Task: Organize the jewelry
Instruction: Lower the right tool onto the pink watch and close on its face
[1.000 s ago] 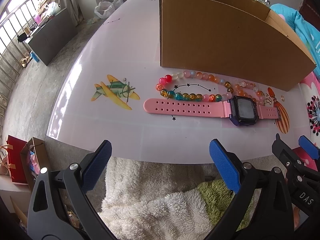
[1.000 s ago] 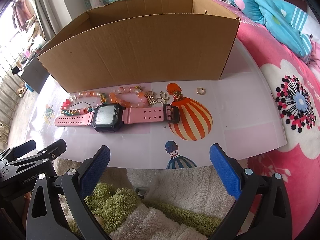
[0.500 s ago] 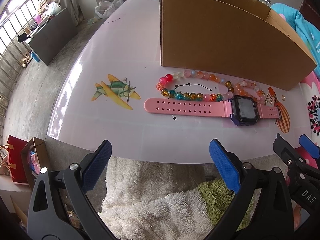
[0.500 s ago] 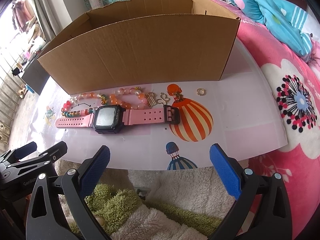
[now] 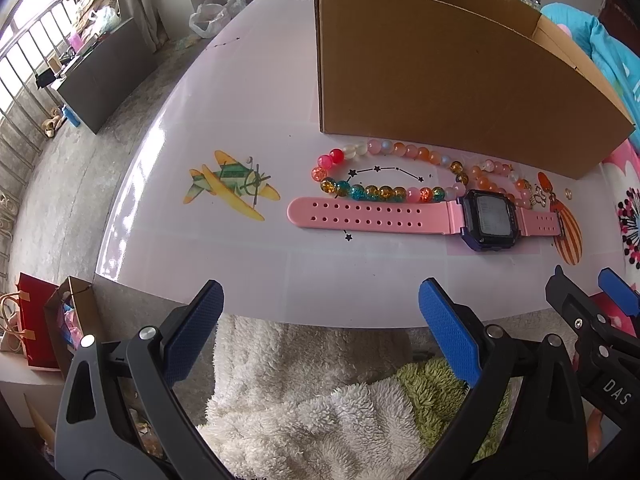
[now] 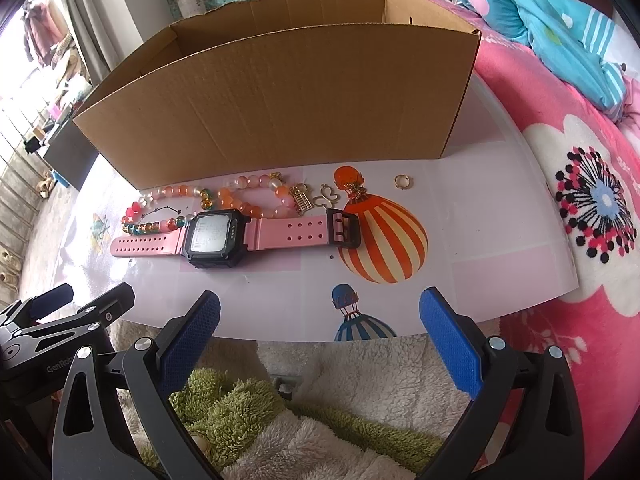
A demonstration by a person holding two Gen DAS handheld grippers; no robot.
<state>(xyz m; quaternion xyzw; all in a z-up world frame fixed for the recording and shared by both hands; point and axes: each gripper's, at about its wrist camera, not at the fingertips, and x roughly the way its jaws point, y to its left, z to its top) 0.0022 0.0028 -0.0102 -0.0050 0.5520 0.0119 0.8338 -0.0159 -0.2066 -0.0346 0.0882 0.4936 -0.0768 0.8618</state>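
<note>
Nothing moved, cardboard box [image 6: 280,104] behind watch [image 6: 216,238], bead bracelets [image 5: 384,192]

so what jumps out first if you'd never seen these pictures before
The big open cardboard box fills the back of the table. Right in front of it lies a pink watch, stretched flat, with a string of coloured beads between it and the box. A small gold ring sits alone to the right, and both tools, the left and the right, wait open at the near edge.
</note>
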